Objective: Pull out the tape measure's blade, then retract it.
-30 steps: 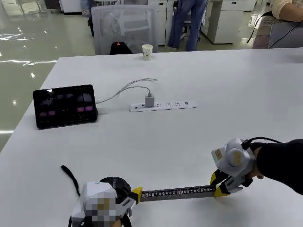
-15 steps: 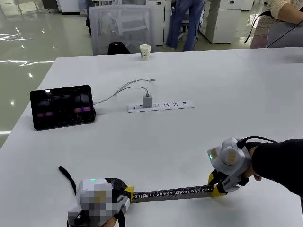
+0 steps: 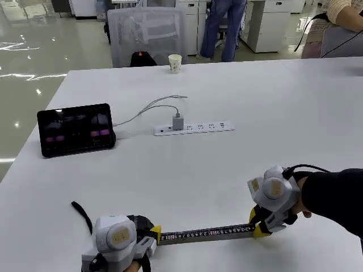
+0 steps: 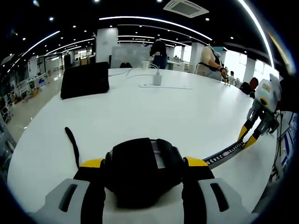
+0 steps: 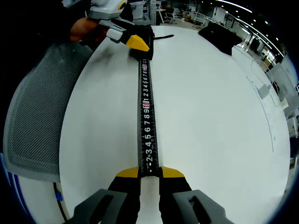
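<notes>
A black tape measure case (image 4: 142, 163) sits clamped between the yellow-tipped jaws of my left gripper (image 4: 144, 164), at the near left of the white table (image 3: 227, 85); in the head view the case (image 3: 142, 222) peeks out beside that gripper (image 3: 148, 235). Its black blade (image 3: 207, 232) with white numbers lies drawn out along the table to the right. My right gripper (image 3: 260, 225) is shut on the blade's end. In the right gripper view the blade (image 5: 147, 121) runs straight from my jaws (image 5: 149, 171) to the case (image 5: 140, 39). A black wrist strap (image 3: 83, 214) trails off the case.
A black tablet (image 3: 75, 128) stands at the left. A white power strip (image 3: 193, 127) with a plugged charger and cable lies mid-table. A paper cup (image 3: 175, 62) stands at the far edge, a chair (image 3: 148, 34) behind it. People stand in the background.
The stretch of blade between the grippers is slightly shorter than a second ago; the right gripper has edged left toward the case. The head camera has shifted a little.
</notes>
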